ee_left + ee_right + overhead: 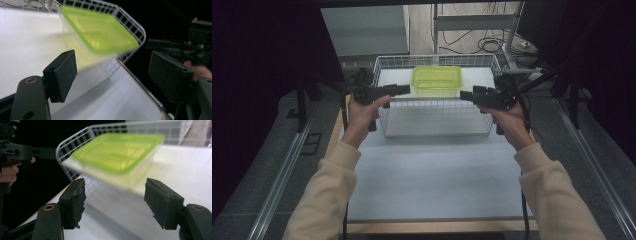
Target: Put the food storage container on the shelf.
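a clear food container with a green lid [437, 80] sits inside a white wire basket [384, 127] at the twelve o'clock end of the table [432, 185], toward the basket's far wall, as a person works two hand-held grippers on either side of it. the left gripper [404, 90], at about ten o'clock from the table's middle, and the right gripper [465, 95], at about two o'clock, both have their jaws spread apart with nothing between the pads; each gripper's own view shows the container [100, 30] [117, 152] ahead of the jaws and apart from them, blurred.

the container lies flat, lid up, its long axis running nine o'clock to three o'clock across the basket, parallel to the far wall; its short ends face the two grippers.

the likely trouble from here: both grippers hover at the basket's side rims, and a careless sweep could catch a jaw or trailing cable in the wire mesh and drag the basket across the table. a re-grasp on the lid's edge alone could pop the lid or tip the box, since the smooth plastic gives the pads little purchase.
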Demonstrator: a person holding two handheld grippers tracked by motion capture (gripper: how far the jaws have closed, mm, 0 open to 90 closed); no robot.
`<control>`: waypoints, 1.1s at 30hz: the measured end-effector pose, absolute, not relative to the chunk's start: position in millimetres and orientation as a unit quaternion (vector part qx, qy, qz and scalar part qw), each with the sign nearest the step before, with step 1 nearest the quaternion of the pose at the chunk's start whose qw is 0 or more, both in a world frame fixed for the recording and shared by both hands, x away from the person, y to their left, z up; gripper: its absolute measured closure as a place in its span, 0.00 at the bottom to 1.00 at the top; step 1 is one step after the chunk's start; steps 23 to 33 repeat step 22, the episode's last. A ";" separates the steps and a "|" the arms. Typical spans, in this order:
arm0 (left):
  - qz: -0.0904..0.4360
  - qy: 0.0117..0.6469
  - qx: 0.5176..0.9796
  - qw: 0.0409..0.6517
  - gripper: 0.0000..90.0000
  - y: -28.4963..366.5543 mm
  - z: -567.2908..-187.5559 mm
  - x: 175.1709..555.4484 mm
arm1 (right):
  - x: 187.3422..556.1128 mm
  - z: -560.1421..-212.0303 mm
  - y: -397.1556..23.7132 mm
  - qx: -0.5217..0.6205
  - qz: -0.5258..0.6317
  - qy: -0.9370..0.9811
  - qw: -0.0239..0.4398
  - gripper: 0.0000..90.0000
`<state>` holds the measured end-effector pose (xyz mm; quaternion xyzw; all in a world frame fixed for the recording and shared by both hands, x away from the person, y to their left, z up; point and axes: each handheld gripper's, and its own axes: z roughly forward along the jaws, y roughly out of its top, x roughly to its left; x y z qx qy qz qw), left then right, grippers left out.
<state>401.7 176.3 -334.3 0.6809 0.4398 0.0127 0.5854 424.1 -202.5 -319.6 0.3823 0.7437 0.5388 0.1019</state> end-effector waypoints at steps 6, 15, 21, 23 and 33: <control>0.013 0.422 0.699 0.577 0.25 174.0 -371.8 347.6 | 383.8 -348.5 -218.8 0.357 0.543 0.753 0.098 0.34; 0.003 0.425 0.718 0.551 0.26 175.7 -441.0 296.2 | 333.9 -423.9 -238.7 0.356 0.535 0.763 0.069 0.32; 0.000 0.432 0.719 0.544 0.26 174.4 -451.0 295.0 | 330.7 -439.9 -237.3 0.359 0.528 0.767 0.068 0.29; 0.001 0.429 0.720 0.546 0.26 174.4 -451.0 294.5 | 329.9 -439.5 -237.0 0.356 0.527 0.768 0.074 0.29; 0.001 0.429 0.720 0.546 0.26 174.4 -451.0 294.5 | 329.9 -439.5 -237.0 0.356 0.527 0.768 0.074 0.29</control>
